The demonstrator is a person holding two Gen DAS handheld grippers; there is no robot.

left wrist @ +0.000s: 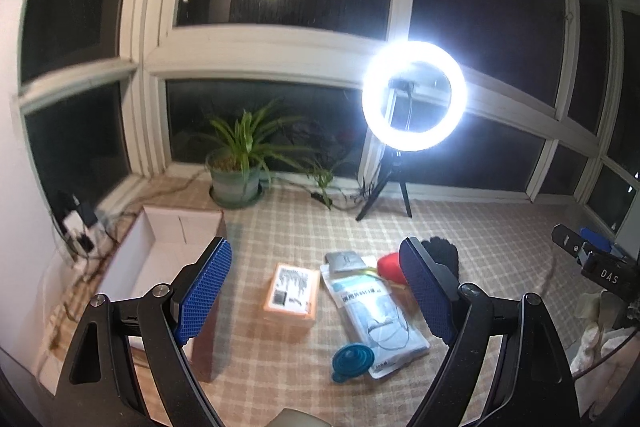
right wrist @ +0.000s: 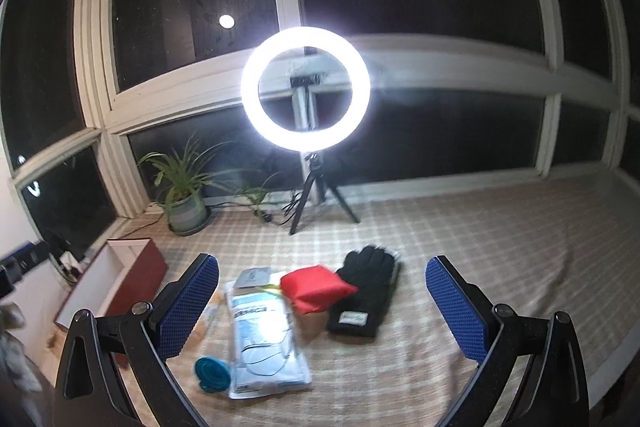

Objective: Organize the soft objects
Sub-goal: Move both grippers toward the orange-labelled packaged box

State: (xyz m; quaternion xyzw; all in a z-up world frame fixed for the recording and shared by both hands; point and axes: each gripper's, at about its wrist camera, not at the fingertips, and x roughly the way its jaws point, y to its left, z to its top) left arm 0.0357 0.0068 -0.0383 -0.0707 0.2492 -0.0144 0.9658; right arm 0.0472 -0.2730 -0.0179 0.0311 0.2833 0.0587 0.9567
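Observation:
On the checked cloth lie a black knit glove (right wrist: 366, 291), a red soft pouch (right wrist: 314, 287), a clear pack of face masks (right wrist: 262, 339), a teal silicone funnel (right wrist: 212, 373) and a small grey packet (right wrist: 254, 277). In the left wrist view I see the mask pack (left wrist: 374, 319), the funnel (left wrist: 352, 361), the red pouch (left wrist: 390, 267), part of the glove (left wrist: 442, 251) and an orange box (left wrist: 292, 293). My left gripper (left wrist: 316, 291) is open and empty above the orange box. My right gripper (right wrist: 322, 307) is open and empty above the pouch and glove.
An open white-lined box with red sides (right wrist: 120, 277) stands at the left, also in the left wrist view (left wrist: 160, 259). A potted plant (left wrist: 236, 167), a lit ring light on a tripod (right wrist: 306, 89) and cables (left wrist: 80, 223) stand by the windows.

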